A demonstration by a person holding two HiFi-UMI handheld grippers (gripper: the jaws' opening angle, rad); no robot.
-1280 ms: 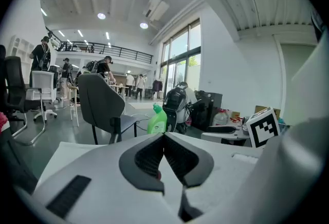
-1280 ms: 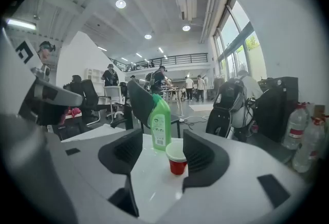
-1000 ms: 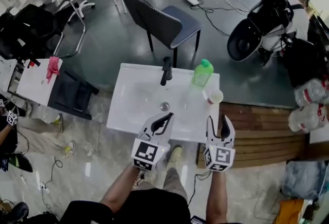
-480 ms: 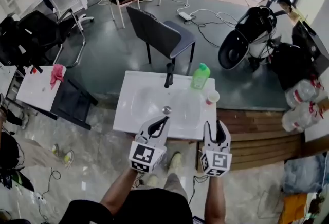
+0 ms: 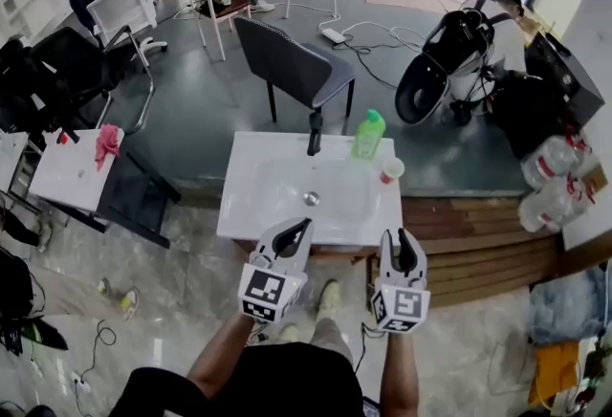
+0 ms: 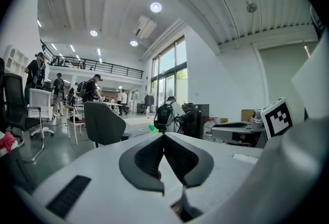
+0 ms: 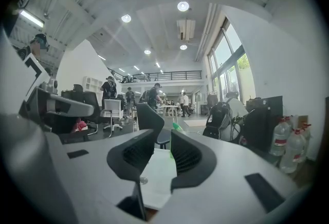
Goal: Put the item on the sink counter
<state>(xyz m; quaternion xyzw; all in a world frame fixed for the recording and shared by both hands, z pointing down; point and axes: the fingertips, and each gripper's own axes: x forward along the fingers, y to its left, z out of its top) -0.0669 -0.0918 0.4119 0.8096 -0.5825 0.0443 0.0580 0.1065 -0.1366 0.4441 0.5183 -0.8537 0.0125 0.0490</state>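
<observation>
A white sink counter [image 5: 251, 207] stands in front of me with a black faucet [image 5: 313, 132] at its back edge. On its right part stand a green bottle [image 5: 368, 134] and a paper cup [image 5: 391, 169]. My left gripper [image 5: 300, 227] hovers at the counter's near edge, shut and holding nothing [image 6: 163, 138]. My right gripper [image 5: 404, 237] hangs just off the near right corner, and its jaws are closing with nothing between them [image 7: 163, 141]. The green bottle [image 7: 177, 126] shows beyond the right jaws.
A dark chair [image 5: 292, 64] stands behind the sink. A scooter [image 5: 442, 61] is at the back right, and large water bottles [image 5: 553, 181] lie to the right. A wooden platform [image 5: 478, 238] adjoins the counter's right side. A small white table with a pink cloth [image 5: 107, 145] is at the left.
Both grippers have drawn back from over the basin to the counter's near edge. The right jaws have narrowed. The head view has pulled back.
</observation>
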